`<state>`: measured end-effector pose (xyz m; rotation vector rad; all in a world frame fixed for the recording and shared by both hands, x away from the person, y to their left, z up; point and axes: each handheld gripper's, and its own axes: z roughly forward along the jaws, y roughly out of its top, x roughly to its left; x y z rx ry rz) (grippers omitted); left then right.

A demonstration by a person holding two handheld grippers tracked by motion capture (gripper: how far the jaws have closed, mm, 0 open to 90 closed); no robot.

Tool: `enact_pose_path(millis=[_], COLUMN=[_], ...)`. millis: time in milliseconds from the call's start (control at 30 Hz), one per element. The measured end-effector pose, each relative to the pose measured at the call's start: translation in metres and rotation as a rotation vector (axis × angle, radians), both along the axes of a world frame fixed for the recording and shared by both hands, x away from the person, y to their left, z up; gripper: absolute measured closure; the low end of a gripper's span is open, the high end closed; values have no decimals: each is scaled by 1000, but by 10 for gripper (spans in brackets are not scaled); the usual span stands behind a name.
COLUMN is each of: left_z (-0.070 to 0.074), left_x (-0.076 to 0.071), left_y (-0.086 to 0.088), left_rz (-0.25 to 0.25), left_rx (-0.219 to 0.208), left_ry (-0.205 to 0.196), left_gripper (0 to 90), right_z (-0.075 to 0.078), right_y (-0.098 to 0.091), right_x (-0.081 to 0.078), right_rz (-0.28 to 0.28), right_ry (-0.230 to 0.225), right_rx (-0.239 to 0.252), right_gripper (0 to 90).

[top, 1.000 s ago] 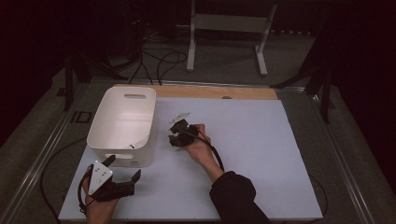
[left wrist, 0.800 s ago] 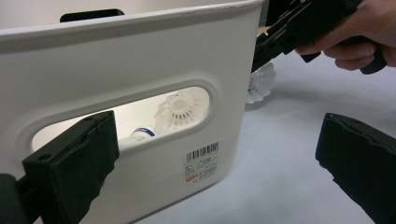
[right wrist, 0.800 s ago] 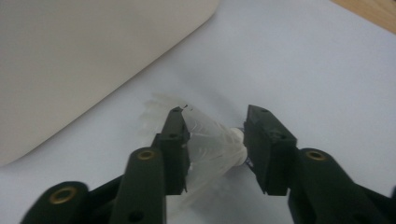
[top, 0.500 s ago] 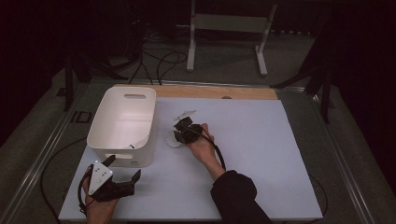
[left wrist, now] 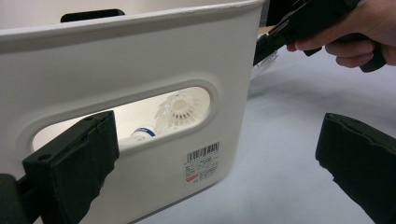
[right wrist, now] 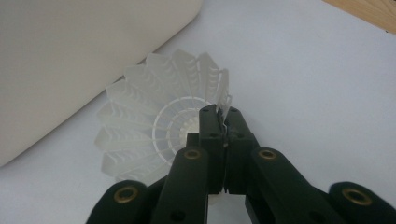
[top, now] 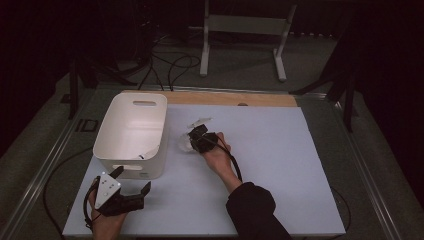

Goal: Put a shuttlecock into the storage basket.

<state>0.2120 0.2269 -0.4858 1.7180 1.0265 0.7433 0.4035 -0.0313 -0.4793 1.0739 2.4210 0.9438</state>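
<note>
Two shuttlecocks: one (right wrist: 154, 135) pinched by right gripper (right wrist: 223, 135), one (left wrist: 180, 109) apparently in bin (top: 131, 131)

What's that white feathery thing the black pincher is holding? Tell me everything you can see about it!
It is a white plastic shuttlecock. Its skirt fans out in ribbed, feather-shaped vanes joined by a ring of thin mesh; the nose is hidden. It lies tipped on its side on the pale table, its open end facing the right gripper, right beside the white bin. The right gripper's jaws have just been closing and now pinch one edge of the skirt between them.
</note>
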Motion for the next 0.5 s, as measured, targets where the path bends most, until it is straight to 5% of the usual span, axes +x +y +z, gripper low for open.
enact_pose_path(millis=[500], left_z=[0], left_x=[0], left_y=[0], left_rz=[0], left_rx=[-1], left_ry=[0], left_gripper=[0], right_z=[4], right_y=[-2], right_x=[-1], right_rz=[-8], right_ry=[6], right_rx=[25], right_gripper=[890])
